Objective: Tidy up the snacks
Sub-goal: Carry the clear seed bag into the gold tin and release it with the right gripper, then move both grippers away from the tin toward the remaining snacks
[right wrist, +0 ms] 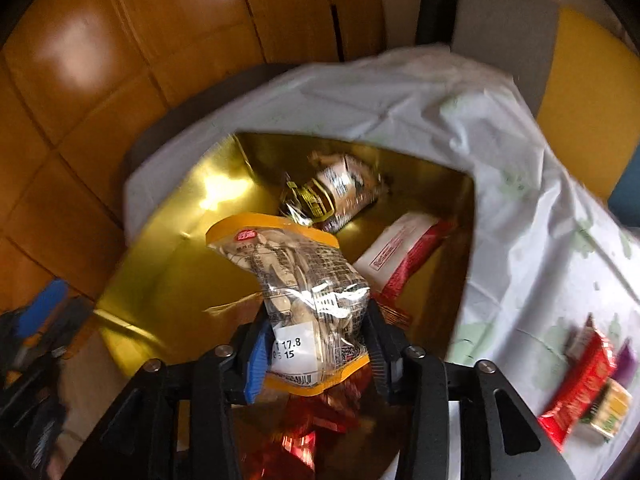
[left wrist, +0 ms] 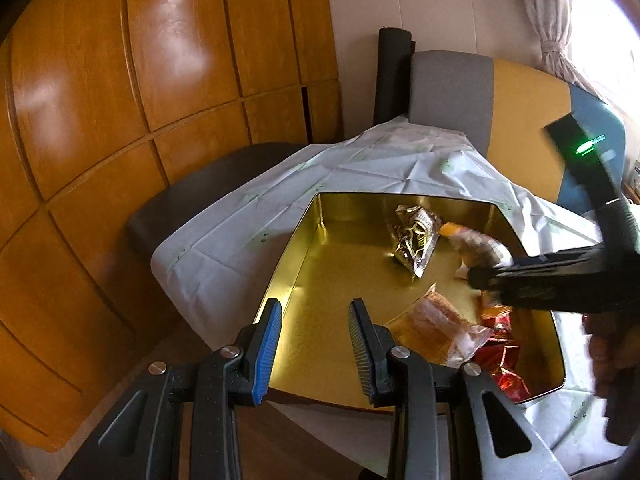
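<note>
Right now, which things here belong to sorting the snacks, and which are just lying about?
For the job: gold tin; seed packet in the right gripper; loose snacks on the tablecloth; left gripper.
Lying about: grey chair; wooden cabinet; curtain.

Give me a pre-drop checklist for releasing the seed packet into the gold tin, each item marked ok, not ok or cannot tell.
1. Seed packet between the right gripper fingers: ok.
2. Pads pressing firmly on it: cannot tell.
3. Packet over the gold tin, not the tablecloth: ok.
4. Bare floor left inside the tin: ok.
5. Left gripper open, empty and away from the drop spot: ok.
6. All snacks in: not ok; red packet and others lie on the cloth.
</note>
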Demonstrator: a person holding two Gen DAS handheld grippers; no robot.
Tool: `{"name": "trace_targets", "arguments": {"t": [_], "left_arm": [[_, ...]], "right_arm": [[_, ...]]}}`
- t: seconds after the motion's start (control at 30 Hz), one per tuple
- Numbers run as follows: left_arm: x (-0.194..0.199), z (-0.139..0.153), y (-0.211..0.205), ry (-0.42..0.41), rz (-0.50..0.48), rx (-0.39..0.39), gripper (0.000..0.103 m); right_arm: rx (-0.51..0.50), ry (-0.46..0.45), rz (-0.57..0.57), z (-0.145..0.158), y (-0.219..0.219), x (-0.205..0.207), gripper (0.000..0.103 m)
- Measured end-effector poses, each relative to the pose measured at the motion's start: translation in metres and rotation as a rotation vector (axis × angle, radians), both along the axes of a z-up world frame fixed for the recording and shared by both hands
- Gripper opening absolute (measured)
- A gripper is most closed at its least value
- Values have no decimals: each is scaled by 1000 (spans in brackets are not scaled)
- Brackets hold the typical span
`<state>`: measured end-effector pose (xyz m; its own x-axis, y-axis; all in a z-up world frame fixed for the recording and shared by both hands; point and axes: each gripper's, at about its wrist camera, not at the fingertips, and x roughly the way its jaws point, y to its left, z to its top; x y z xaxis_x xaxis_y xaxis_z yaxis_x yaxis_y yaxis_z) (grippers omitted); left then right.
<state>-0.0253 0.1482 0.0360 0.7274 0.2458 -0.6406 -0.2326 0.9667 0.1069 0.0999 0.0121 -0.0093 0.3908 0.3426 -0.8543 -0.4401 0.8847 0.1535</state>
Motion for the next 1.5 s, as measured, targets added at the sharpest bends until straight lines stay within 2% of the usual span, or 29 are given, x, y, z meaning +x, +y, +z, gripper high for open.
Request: {"name": "trace_targets", "arguments": {"t": [0.1, 0.23, 0.3, 0.33, 0.7, 0.93, 1.5], "left_arm": [[0, -2, 3, 3, 8, -3, 35], [1, -5, 5, 9, 13, -8, 35], [2, -5, 2, 8, 8, -7, 35], [2, -4, 0, 9, 4, -6, 35], [-5, 5, -11, -9, -24, 16, 35], [-6, 7, -21, -11, -51, 29, 35], [-9, 13, -50, -17, -112, 66, 35]], "right_arm": [[-8, 4, -23, -8, -3, 1, 51], [46, -9, -27, 5, -15, -9, 53], [71, -24, -34, 11, -22, -14, 60], [82, -30, -39, 13, -25, -17, 61], [70, -113, -57, 28, -60, -57, 61], [66, -145, -106, 34, -97, -77, 61], [5, -179, -242, 40, -185, -93, 61]]}}
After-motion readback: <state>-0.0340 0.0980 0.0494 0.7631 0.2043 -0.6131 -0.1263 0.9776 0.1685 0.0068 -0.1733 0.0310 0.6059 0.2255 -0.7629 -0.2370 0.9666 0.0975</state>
